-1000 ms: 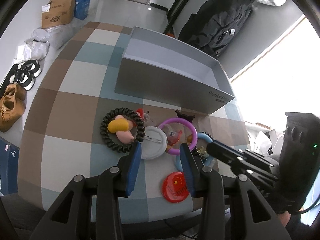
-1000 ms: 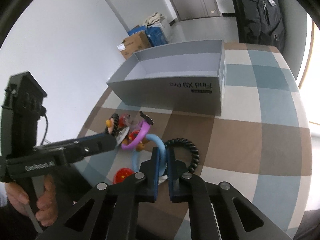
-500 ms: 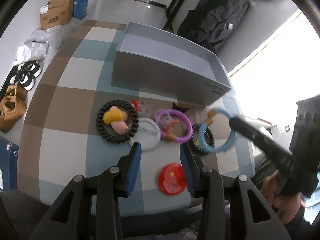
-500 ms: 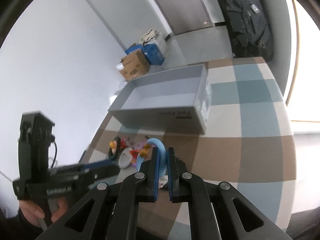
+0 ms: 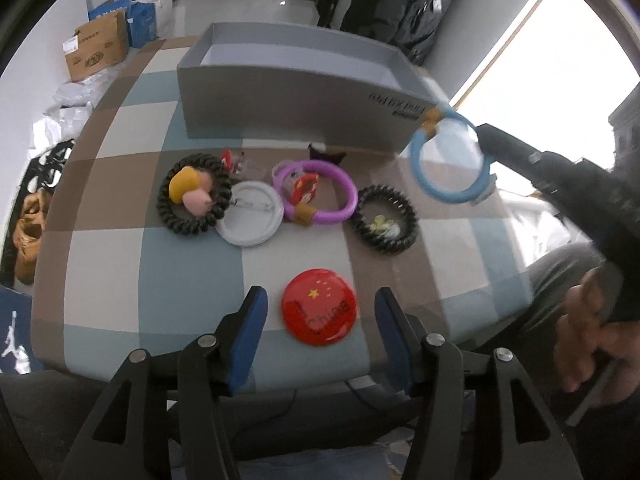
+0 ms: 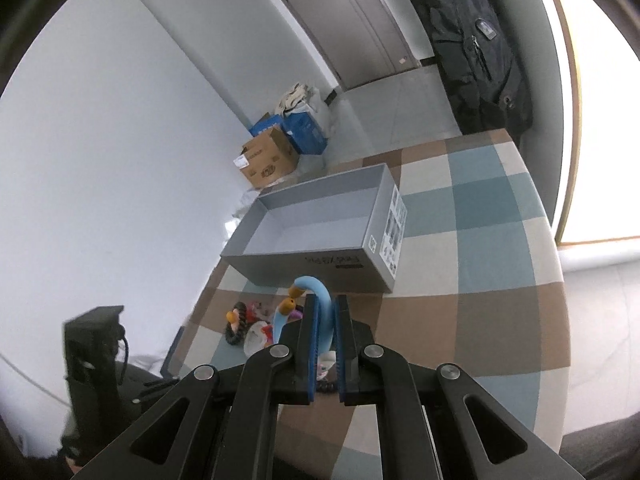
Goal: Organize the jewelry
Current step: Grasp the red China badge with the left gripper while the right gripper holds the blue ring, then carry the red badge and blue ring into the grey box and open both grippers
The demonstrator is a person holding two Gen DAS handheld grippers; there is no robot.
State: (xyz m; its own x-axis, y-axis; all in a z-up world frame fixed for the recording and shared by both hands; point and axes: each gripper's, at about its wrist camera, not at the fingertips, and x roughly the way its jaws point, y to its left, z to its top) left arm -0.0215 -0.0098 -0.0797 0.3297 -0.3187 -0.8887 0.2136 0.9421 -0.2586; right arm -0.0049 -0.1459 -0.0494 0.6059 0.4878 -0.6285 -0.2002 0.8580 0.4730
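Blue ring (image 5: 448, 160) hangs in the air by the corner of the grey box (image 5: 304, 92), and your right gripper (image 6: 325, 344) pinches it tight. Your left gripper (image 5: 320, 320) has just been opening, and nothing is between its fingers. It hovers over the red badge (image 5: 318, 306) on the checked table (image 5: 192, 268). A purple ring (image 5: 316, 192) and two black curly bands (image 5: 194, 200) lie near the box.

White wall (image 6: 120, 140) left, grey door (image 6: 360, 20) beyond. Pale tiled floor (image 6: 400, 108), cardboard box (image 6: 266, 160) beside blue boxes (image 6: 304, 130). Dark backpack (image 6: 476, 40) against wall. Bright window (image 5: 560, 60) right. Checked tablecloth (image 6: 480, 220) covers table.
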